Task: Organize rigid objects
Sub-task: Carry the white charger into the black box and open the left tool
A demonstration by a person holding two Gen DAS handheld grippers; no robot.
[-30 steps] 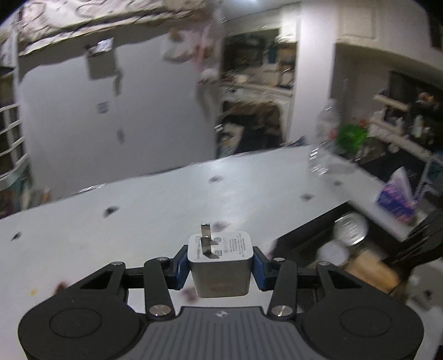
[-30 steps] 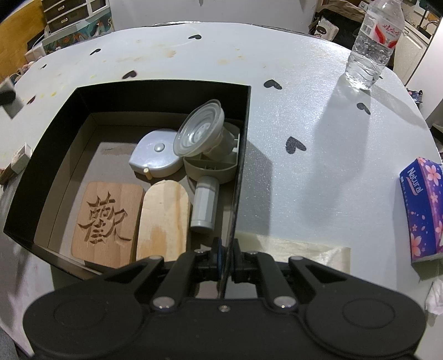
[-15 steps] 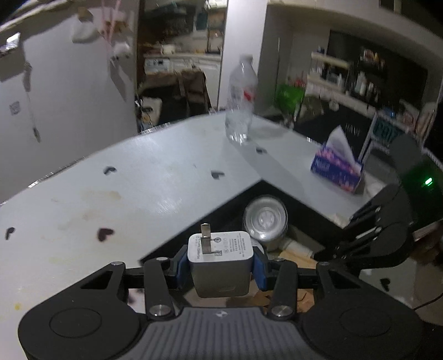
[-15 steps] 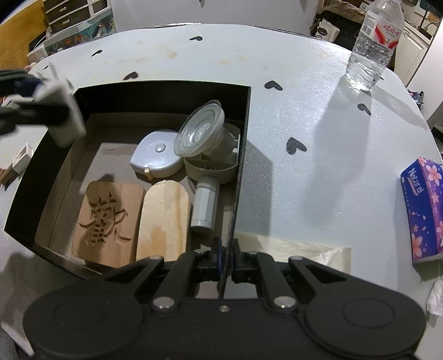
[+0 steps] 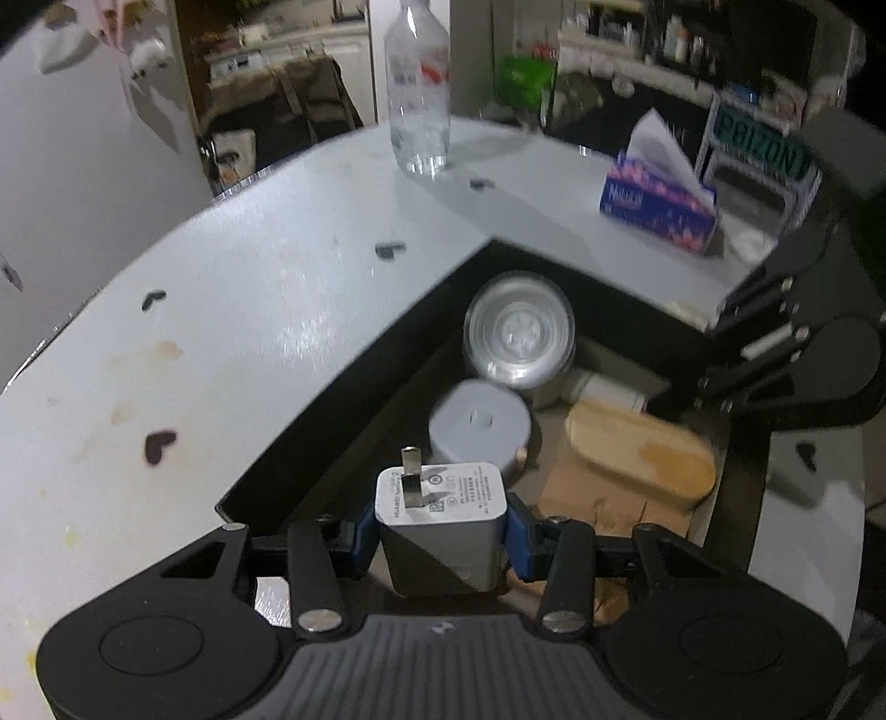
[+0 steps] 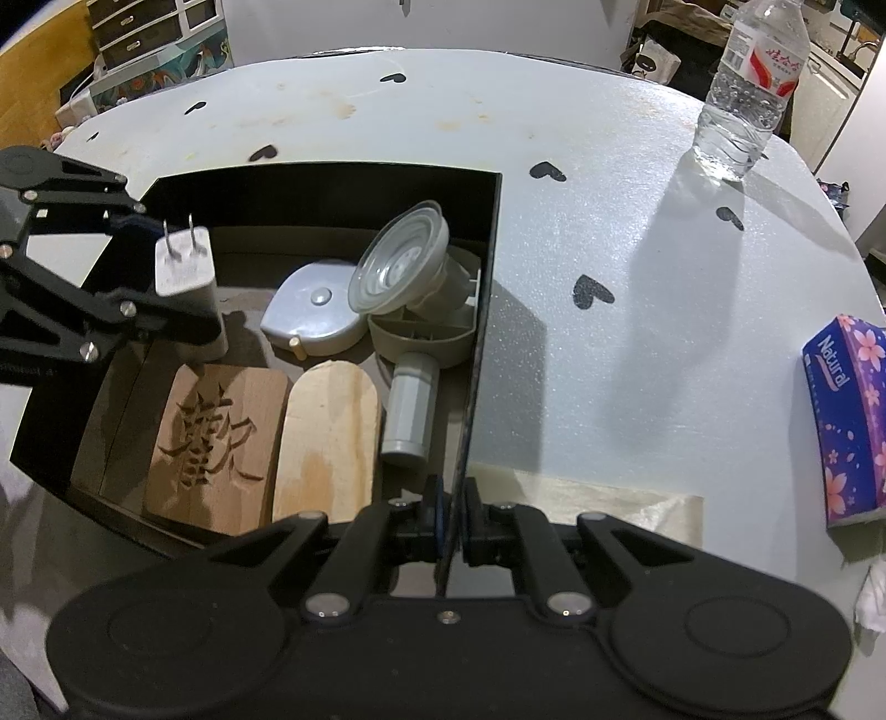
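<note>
Charger (image 6: 184, 265) was clamped in left gripper (image 5: 443, 526) above black box (image 6: 487, 277), undropped | five items were boxed | right gripper (image 6: 451, 512) pinched box wall.

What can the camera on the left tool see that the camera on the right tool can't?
Only the left wrist view shows the printed label on the charger and the green sign. Only the right wrist view shows the carved wooden block and the drawers. Both show the black box, the water bottle, the tissue box and the pale wooden board.
</note>
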